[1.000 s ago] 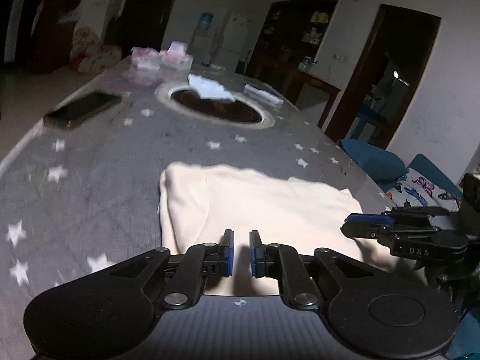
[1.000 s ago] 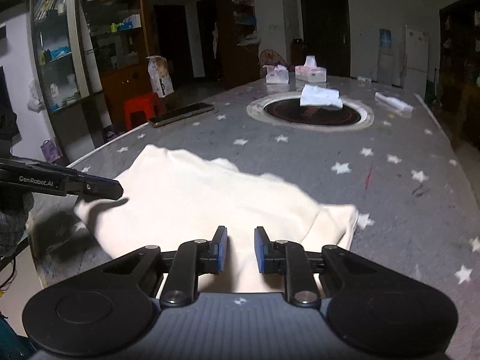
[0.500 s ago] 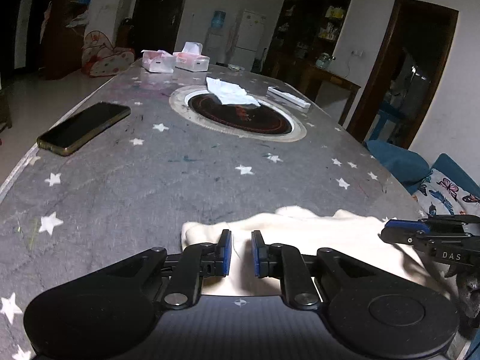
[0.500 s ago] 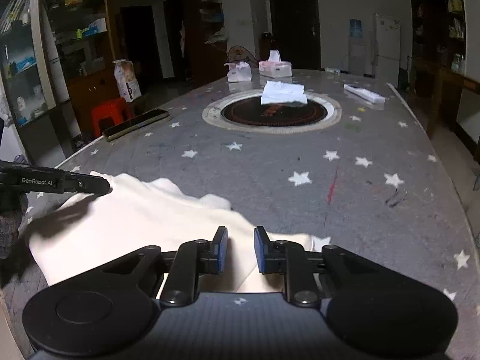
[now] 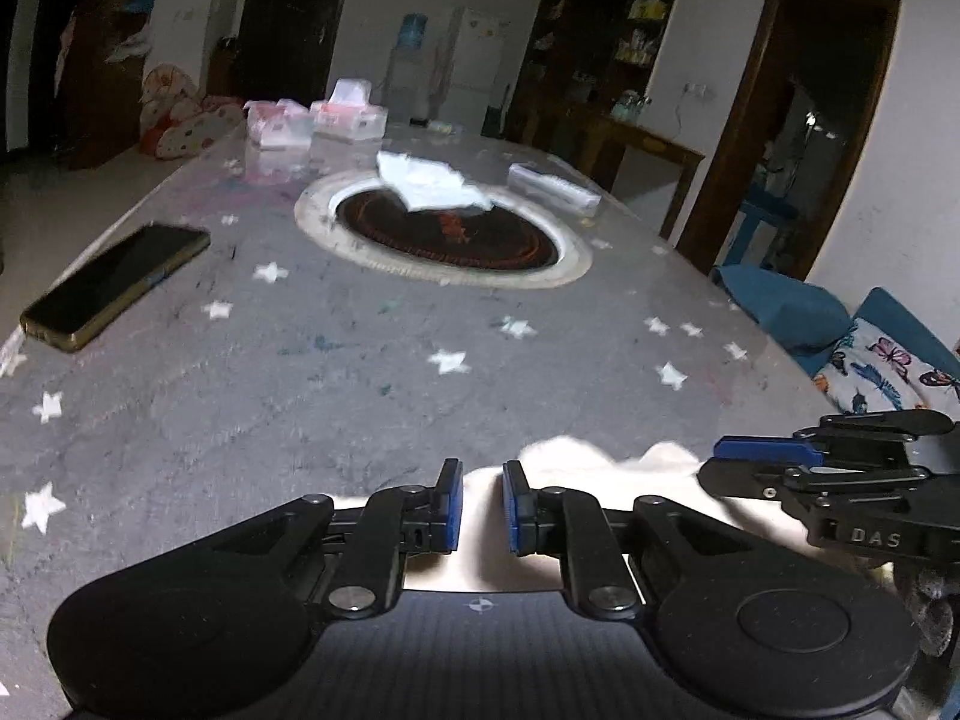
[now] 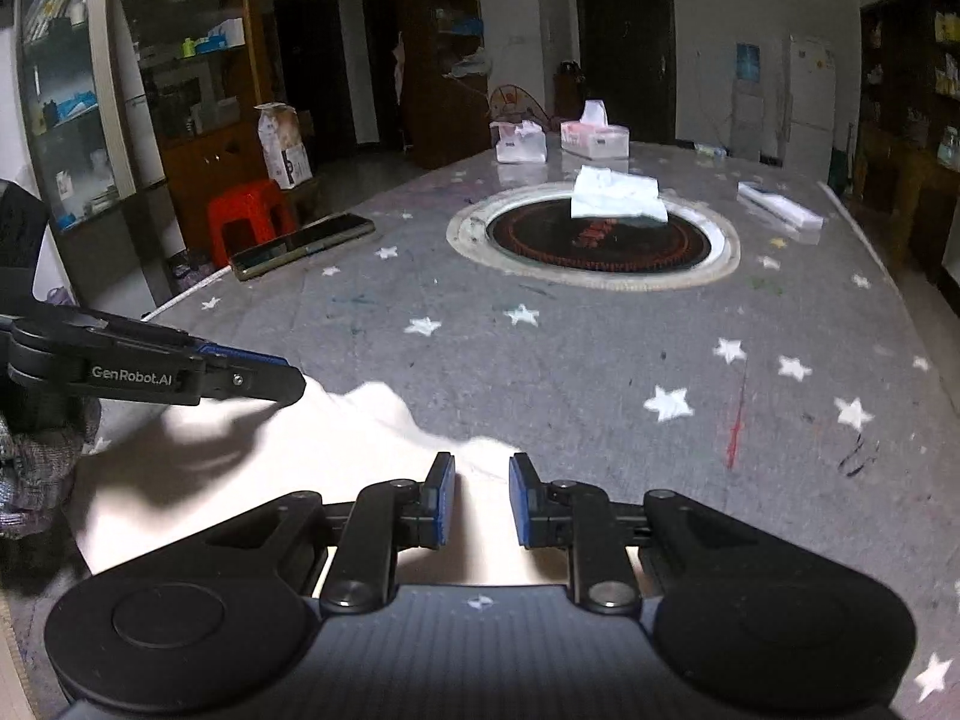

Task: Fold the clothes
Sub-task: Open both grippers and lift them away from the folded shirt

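Note:
A cream garment (image 5: 570, 453) lies on the grey star-patterned table (image 5: 300, 372), near its front edge. My left gripper (image 5: 480, 504) is closed to a narrow gap with the cream cloth between its blue pads. The right gripper (image 5: 729, 461) reaches in from the right, over the same cloth. In the right wrist view the garment (image 6: 336, 450) spreads left under the left gripper (image 6: 294, 384), and my right gripper (image 6: 480, 498) pinches its near part. Most of the garment is hidden under both gripper bodies.
A dark phone (image 5: 114, 282) lies at the table's left edge. A round inset hotplate (image 5: 444, 234) with white tissue (image 5: 429, 183) sits mid-table, tissue boxes (image 5: 351, 114) behind it. Blue cushions (image 5: 786, 306) and a red stool (image 6: 246, 216) flank the table.
Both grippers have travelled forward over the table with the cloth. The garment's visible stretch ahead of the fingers has shrunk from a wide sheet to a thin strip.

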